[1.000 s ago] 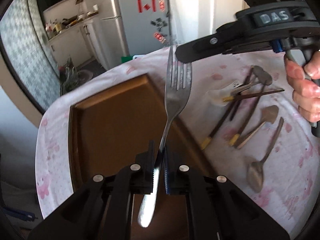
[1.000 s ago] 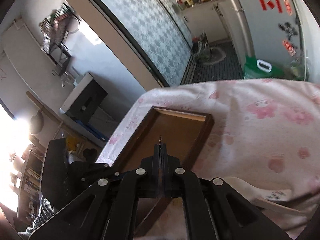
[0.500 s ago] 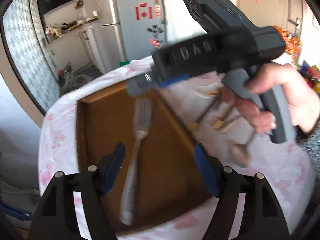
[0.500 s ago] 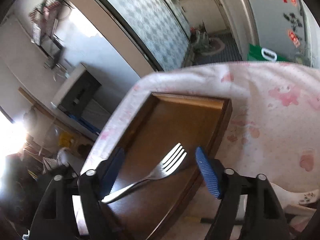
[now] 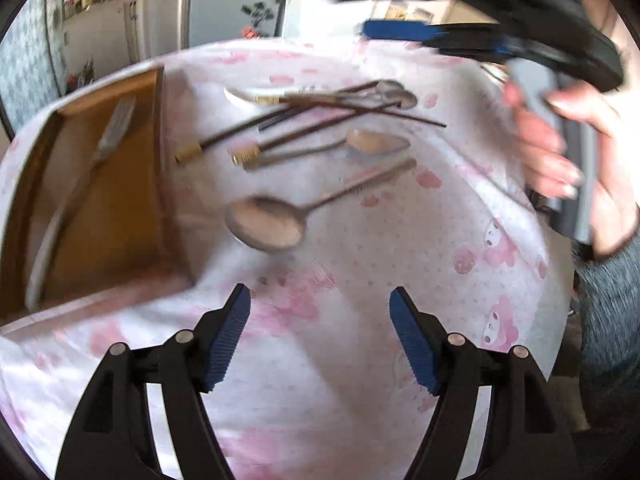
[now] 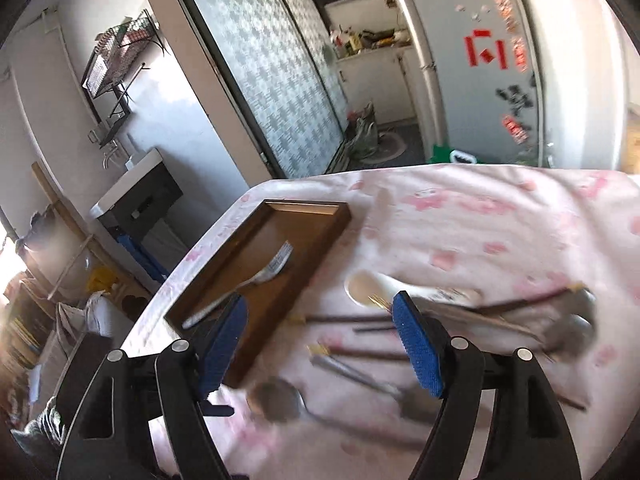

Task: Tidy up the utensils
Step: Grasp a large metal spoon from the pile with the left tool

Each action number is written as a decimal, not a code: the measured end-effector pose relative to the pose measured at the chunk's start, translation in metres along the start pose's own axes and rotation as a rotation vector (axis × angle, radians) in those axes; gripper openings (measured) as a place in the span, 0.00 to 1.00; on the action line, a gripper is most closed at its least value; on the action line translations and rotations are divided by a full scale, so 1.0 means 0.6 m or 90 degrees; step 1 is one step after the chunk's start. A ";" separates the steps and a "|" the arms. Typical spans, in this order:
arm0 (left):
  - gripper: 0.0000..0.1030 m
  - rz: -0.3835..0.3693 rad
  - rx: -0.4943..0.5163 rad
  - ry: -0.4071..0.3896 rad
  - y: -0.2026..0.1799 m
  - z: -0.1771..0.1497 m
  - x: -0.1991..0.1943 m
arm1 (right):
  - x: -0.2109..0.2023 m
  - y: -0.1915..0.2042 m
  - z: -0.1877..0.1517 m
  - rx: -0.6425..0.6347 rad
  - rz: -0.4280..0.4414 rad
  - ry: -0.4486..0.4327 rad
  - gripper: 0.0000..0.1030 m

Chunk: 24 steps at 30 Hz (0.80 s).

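Both hand-held grippers, left (image 5: 320, 336) and right (image 6: 320, 344), are held spread and empty above the table (image 5: 400, 280). Beyond them, spoons (image 5: 266, 222) and chopsticks (image 5: 280, 120) are left loose on the cloth. Farther left, a fork (image 6: 244, 284) is seen lying in the tray (image 6: 308, 210).

Surface (image 6: 500, 208) draped in white cloth with pink print. Behind it: white fridge (image 6: 480, 80) with red stickers, patterned sliding panel (image 6: 272, 72), wire rack (image 6: 116, 56) on white wall, dark cabinet (image 6: 140, 200). Strong daylight from left.
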<state>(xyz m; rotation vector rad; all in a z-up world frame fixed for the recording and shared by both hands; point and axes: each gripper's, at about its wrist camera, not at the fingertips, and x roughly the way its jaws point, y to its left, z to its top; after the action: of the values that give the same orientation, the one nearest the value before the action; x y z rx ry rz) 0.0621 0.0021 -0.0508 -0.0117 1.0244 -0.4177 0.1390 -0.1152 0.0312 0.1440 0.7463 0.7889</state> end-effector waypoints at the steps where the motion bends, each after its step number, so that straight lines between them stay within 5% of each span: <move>1: 0.72 0.010 -0.011 -0.002 0.002 0.001 0.005 | -0.010 0.000 -0.006 0.000 -0.001 -0.006 0.74; 8: 0.70 0.048 -0.112 -0.036 0.035 0.040 0.022 | -0.061 -0.025 -0.067 0.004 -0.004 -0.026 0.74; 11: 0.41 0.067 -0.106 -0.040 0.032 0.049 0.027 | -0.062 -0.048 -0.086 0.019 -0.006 -0.012 0.73; 13: 0.19 0.071 -0.100 -0.039 0.029 0.052 0.031 | -0.052 -0.064 -0.102 0.039 -0.008 0.019 0.63; 21: 0.10 0.085 -0.041 -0.075 0.002 0.069 0.028 | -0.032 -0.079 -0.169 0.054 -0.021 0.082 0.59; 24: 0.08 0.104 -0.003 -0.097 -0.016 0.074 0.018 | -0.037 -0.044 -0.177 -0.051 -0.105 0.082 0.51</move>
<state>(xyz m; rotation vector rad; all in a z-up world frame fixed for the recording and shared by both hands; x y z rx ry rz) 0.1005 -0.0187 -0.0340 0.0352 0.8695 -0.2615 0.0744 -0.1654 -0.0451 -0.0411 0.8355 0.6742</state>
